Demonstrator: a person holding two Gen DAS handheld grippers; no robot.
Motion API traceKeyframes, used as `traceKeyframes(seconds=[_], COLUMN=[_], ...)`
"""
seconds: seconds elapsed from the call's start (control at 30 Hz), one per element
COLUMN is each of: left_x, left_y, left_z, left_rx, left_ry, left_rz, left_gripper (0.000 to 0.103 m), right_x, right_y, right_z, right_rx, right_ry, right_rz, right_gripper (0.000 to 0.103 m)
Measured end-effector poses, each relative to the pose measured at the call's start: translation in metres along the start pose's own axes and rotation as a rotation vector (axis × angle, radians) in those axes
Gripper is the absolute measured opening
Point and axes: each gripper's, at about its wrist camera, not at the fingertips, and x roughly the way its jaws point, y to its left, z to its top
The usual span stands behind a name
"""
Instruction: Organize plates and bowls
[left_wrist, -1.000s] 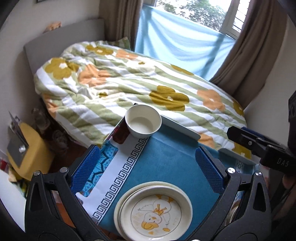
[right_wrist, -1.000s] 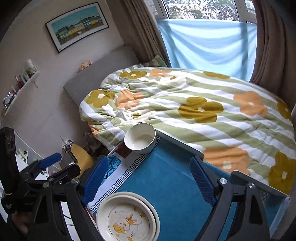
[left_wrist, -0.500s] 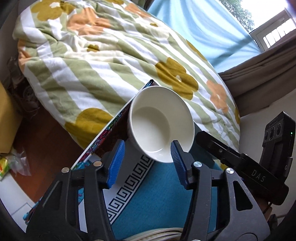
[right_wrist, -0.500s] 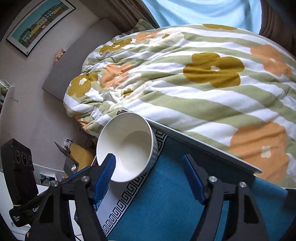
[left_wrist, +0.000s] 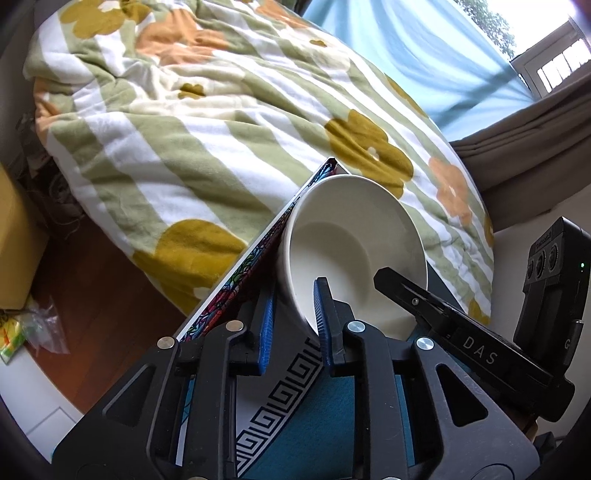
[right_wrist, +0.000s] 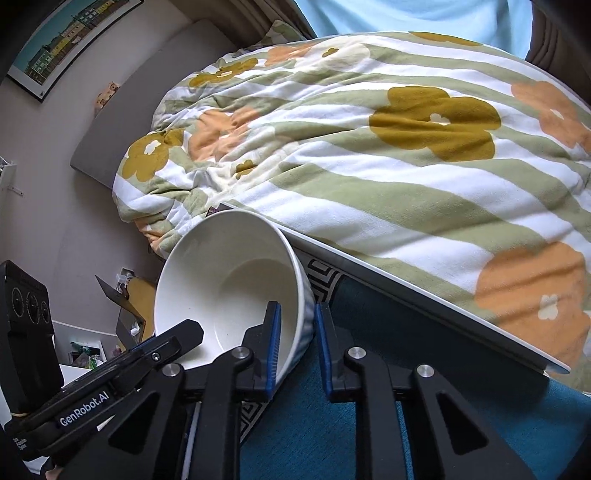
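A bed with a flowered, striped blanket (right_wrist: 369, 155) lies beyond a table covered by a blue cloth (right_wrist: 369, 413). At the table's far left corner sits a white bowl (left_wrist: 351, 240). The left gripper (left_wrist: 293, 321) is clamped on its near left rim, the right gripper (right_wrist: 297, 336) on its near right rim.

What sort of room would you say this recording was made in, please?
Most likely a bedroom: a bed under a flowered, striped duvet fills both views, with a padded headboard against the wall and a curtained window behind it.
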Motion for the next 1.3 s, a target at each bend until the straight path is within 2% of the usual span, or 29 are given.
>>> traceKeyframes(seconds=[0.27,0.53,0.73,0.97,1.3], left_x=[-0.023,-0.087,-0.140,-0.181,-0.193], left_y=[-0.020,-0.071,-0.118,-0.183,-0.263], left_z=[-0.007,-0.042,-0.097,-0.180,-0.291], left_rx=[0.075,0.167,0.230,0.323,0.428], left_ry=[-0.044,-0.109,-0.143,-0.153,-0.055], left_rz=[0.024,0.010,-0.029,-0.093,-0.186], left_gripper=[0.018,0.018,0.018,0.018,0.018], right_x=[-0.014,-0.091,-0.171,-0.260,-0.354], right_y=[0.001,0.004,-0.003,-0.034,-0.099], right_z=[-0.007,-0.035,-0.079,-0.149,-0.247], right_rx=[0.007,0.011,0.013,0.054,0.155], right_ry=[-0.038,-0.133,-0.204,-0.283,-0.324], right_rz=[0.005,0.018,0.000,-0.049,-0.144], right_gripper=[0.017,0.017,0.017,0.017,0.017])
